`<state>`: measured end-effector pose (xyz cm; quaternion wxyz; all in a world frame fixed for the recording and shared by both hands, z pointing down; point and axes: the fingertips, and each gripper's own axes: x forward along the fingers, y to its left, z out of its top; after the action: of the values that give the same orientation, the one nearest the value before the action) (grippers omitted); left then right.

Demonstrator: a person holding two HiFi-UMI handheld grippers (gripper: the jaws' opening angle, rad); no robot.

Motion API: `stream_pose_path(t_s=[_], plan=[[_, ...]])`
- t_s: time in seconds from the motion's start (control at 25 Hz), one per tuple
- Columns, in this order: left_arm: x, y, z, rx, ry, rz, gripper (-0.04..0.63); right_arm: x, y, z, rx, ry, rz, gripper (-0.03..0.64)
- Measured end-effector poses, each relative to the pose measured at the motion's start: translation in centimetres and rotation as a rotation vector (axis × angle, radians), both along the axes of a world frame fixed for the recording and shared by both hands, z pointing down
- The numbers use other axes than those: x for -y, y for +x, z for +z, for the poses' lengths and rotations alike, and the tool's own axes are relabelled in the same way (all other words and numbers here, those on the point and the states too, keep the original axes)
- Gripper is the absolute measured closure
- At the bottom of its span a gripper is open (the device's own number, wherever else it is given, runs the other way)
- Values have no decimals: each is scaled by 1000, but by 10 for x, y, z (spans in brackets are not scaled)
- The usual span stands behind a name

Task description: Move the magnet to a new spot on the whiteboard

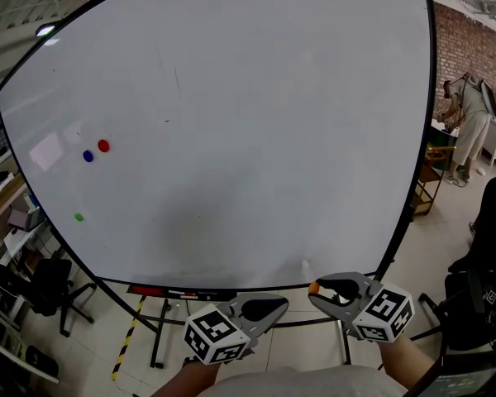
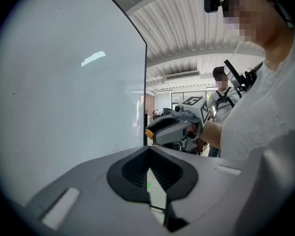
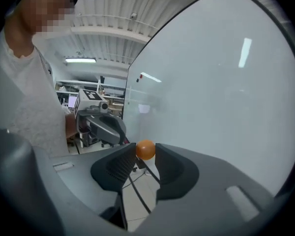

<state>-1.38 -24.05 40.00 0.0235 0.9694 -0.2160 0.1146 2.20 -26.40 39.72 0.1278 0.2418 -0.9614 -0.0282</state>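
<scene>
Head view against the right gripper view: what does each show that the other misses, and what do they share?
Only the head view shows the red magnet, blue magnet and green magnet on the left part of the whiteboard, plus a person at far right. Only the right gripper view shows the ceiling lights and the jaws pinched on either side of the orange magnet. Both show the whiteboard, the orange magnet at the tip of the right tool, and the left tool, shut and empty.
</scene>
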Motion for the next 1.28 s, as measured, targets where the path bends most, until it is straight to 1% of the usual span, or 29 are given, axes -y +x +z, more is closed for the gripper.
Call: stream_pose_path(t_s=[0.12,0.24,0.44,0.6,0.88,1.08,1.28], plan=[[-6,3,1,-3,-5,6,617,-12,1,14,51,-61,0,490],[-11,4,2,-4,-12,12,617,-17,2,22,70,-89,7,489],[-20,10,3,-17,-21,34,617,-23,5,21,79,-87,13,489],[-26,14,2,-23,-12,39,617,-29,5,22,81,-86,16,489],[-30,20,3,8,18,40,617,-31,11,21,84,-74,26,489],[-33,22,-1,-38,-5,50,615,-33,10,21,84,-74,22,489],[-34,24,-1,-42,-6,49,615,-36,10,22,81,-70,18,489]])
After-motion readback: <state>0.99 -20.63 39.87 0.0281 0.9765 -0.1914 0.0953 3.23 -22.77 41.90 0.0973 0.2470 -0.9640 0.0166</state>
